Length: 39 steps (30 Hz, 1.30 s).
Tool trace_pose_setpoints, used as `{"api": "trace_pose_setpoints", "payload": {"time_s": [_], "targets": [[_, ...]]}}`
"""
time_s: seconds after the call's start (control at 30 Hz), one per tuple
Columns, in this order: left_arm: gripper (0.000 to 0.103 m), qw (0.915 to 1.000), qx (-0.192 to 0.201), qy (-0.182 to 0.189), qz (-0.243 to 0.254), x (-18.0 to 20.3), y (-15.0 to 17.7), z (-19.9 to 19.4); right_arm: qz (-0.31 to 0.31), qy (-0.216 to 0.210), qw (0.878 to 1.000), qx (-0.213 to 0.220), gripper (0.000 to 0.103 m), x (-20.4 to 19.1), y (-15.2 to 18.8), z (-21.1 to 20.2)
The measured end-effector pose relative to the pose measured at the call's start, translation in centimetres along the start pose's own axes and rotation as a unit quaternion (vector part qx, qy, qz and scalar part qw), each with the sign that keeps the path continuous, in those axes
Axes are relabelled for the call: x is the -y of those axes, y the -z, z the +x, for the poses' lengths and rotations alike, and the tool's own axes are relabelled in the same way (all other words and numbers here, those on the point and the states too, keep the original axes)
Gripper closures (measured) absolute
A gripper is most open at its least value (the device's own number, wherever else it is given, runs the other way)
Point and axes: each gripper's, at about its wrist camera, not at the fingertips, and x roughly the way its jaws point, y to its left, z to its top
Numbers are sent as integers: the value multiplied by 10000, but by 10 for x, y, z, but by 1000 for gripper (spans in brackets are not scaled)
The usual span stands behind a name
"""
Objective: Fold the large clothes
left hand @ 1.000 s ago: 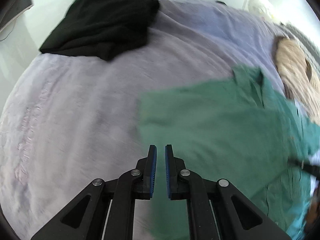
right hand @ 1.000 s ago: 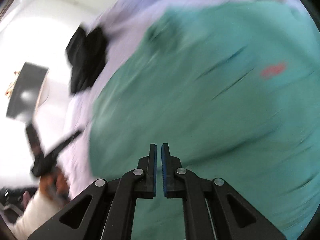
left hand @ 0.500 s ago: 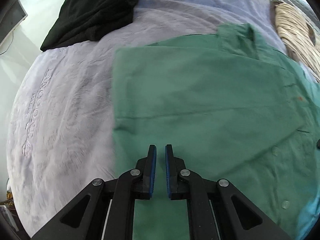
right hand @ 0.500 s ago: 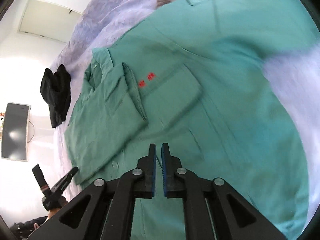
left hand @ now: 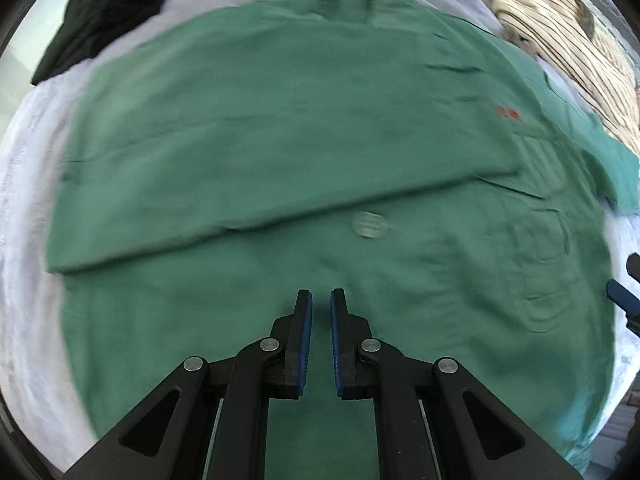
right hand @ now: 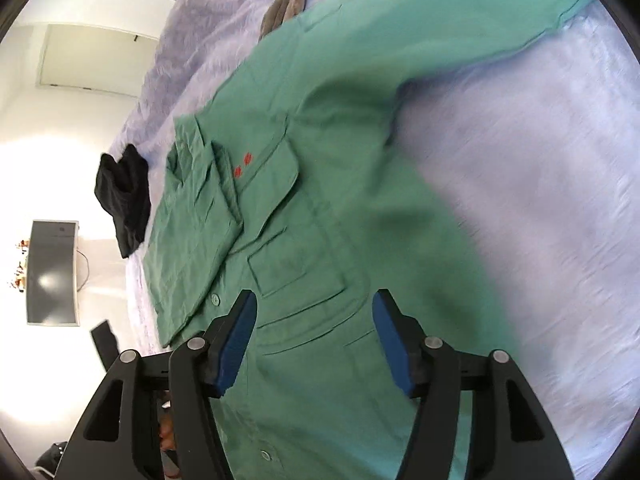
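A large green button shirt (left hand: 280, 152) lies spread on a lavender bed cover (left hand: 24, 200). One side is folded over the front, with a button (left hand: 368, 225) just past the fold edge. My left gripper (left hand: 321, 300) is shut and empty, just above the shirt's middle. In the right wrist view the shirt (right hand: 340, 208) shows its chest pocket (right hand: 296, 264), red marks (right hand: 244, 164) and one sleeve (right hand: 460, 24) stretched out. My right gripper (right hand: 314, 300) is open and empty over the shirt's front near the pocket.
A black garment (left hand: 104, 16) lies at the bed's far corner; it also shows in the right wrist view (right hand: 124, 196). A striped beige cloth (left hand: 568, 40) lies at the far right. A dark monitor (right hand: 52, 272) stands beyond the bed.
My left gripper has moved further over the shirt toward its middle. My right gripper has opened wide and shifted toward the pocket and sleeve side.
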Motion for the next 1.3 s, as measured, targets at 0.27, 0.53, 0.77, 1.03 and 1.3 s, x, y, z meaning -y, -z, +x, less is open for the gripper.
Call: {"api": "trace_pose_setpoints", "payload": {"time_s": [0.27, 0.53, 0.77, 1.03, 1.3], "targets": [[92, 9990, -83, -418, -95, 35, -5, 4, 156, -118, 9997, 123, 22, 38, -27, -28], [0, 9968, 170, -600, -491, 27, -15, -17, 241, -230, 9989, 344, 22, 70, -59, -53], [0, 9983, 204, -447, -327, 55, -32, -13, 630, -159, 9951, 750, 10, 113, -98, -78], [0, 9999, 21, 102, -37, 111, -44, -5, 977, -178, 9801, 1718, 0, 163, -137, -115], [0, 9995, 171, 232, 164, 147, -57, -5, 1598, -384, 9658, 2004, 0, 207, -194, -118]]}}
